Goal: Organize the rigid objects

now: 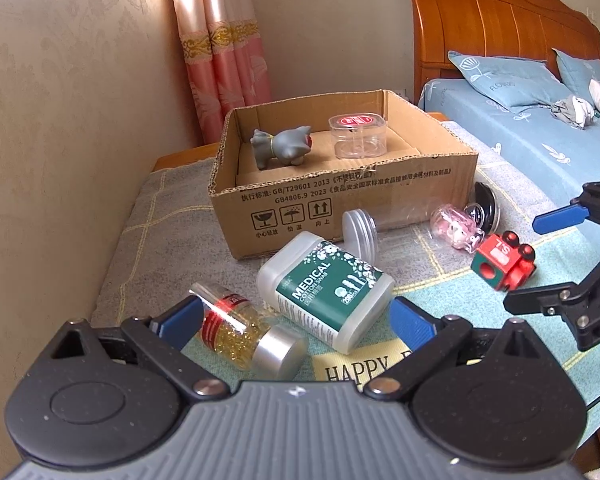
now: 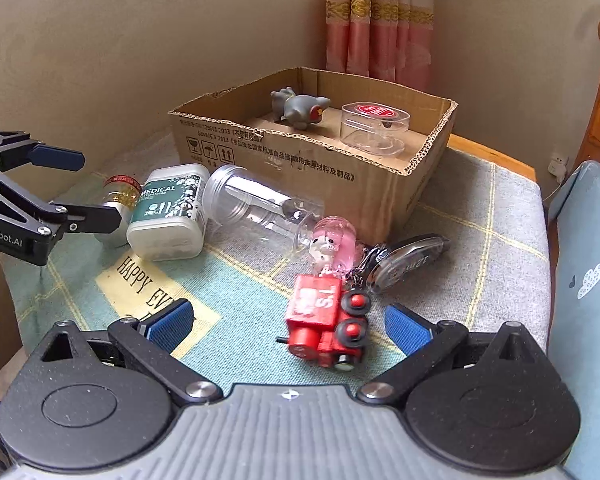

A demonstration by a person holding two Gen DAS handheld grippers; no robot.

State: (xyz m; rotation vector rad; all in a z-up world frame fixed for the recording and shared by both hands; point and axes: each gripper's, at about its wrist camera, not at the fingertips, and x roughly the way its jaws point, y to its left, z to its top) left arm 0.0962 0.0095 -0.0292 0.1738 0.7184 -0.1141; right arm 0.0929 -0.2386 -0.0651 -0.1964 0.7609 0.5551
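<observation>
My left gripper [image 1: 296,318] [image 2: 80,186] is open low over the cloth. A capsule bottle [image 1: 236,328] [image 2: 120,194] with a silver cap lies between its fingers, beside a green-labelled cotton swab box [image 1: 324,288] [image 2: 168,212]. My right gripper [image 2: 288,322] [image 1: 540,260] is open too, with a red toy train [image 2: 328,320] [image 1: 500,264] lying between its fingertips. The cardboard box [image 1: 340,196] [image 2: 300,160] behind holds a grey animal figurine [image 1: 280,148] [image 2: 300,110] and a clear case [image 1: 358,136] [image 2: 374,128] with a red label.
A clear jar [image 2: 260,204] lies on its side against the box, with a pink keychain figure [image 2: 336,244] and a black round item [image 2: 408,260] beside it. A beige wall [image 1: 60,120] rises on the left. On the right stands a bed [image 1: 520,140] with blue bedding.
</observation>
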